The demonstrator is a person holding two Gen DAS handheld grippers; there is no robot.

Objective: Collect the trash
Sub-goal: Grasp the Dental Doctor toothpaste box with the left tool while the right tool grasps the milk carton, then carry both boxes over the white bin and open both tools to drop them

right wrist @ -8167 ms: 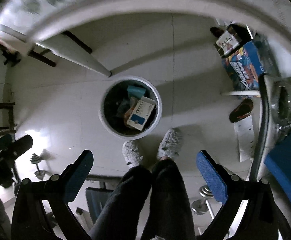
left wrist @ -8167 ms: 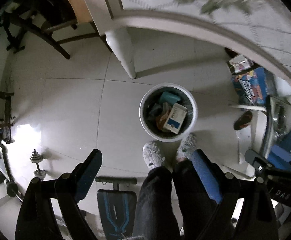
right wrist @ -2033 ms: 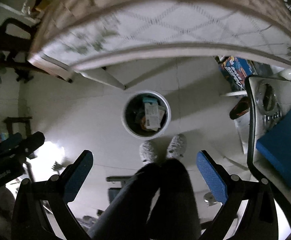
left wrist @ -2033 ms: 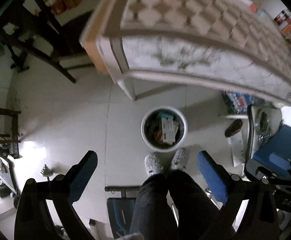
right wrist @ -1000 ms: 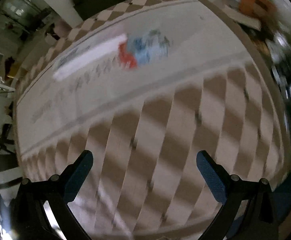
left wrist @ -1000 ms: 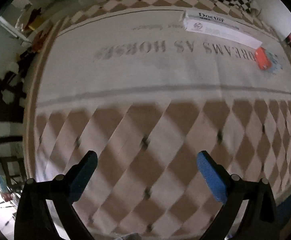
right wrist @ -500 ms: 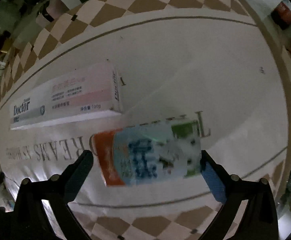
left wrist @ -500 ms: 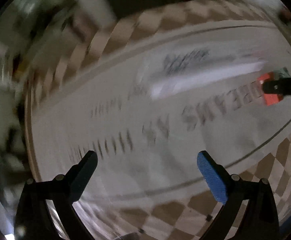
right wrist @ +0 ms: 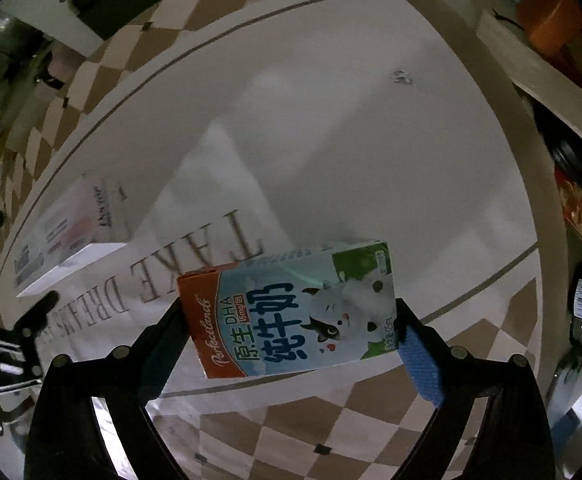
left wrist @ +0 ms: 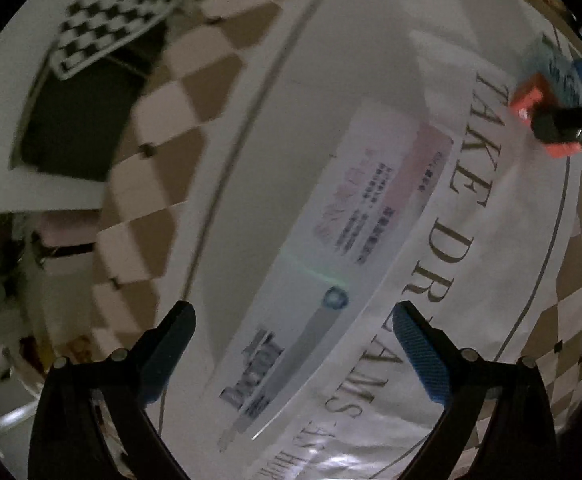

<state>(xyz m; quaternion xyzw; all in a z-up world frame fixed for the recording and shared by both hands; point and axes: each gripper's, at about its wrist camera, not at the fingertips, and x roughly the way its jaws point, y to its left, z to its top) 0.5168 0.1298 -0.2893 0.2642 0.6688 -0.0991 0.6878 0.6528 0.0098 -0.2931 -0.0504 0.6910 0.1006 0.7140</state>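
Two cartons lie on the white, brown-checkered tablecloth of the table [right wrist: 371,140]: a blue-and-orange milk carton [right wrist: 291,312] between the spread right gripper [right wrist: 291,344] fingers, contact unclear, and a long white toothpaste box [left wrist: 323,280] under the closing left gripper [left wrist: 291,344].

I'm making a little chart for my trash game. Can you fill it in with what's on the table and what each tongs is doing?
Surface: tablecloth with printed words and a checkered border
Trash 1: milk carton, lying flat
Trash 2: long toothpaste box, lying flat beside the printed words
Right tongs: open, pointing down, one finger at each end of the milk carton
Left tongs: closing around the toothpaste box, pads not yet pressing it
Lifted yet: nothing
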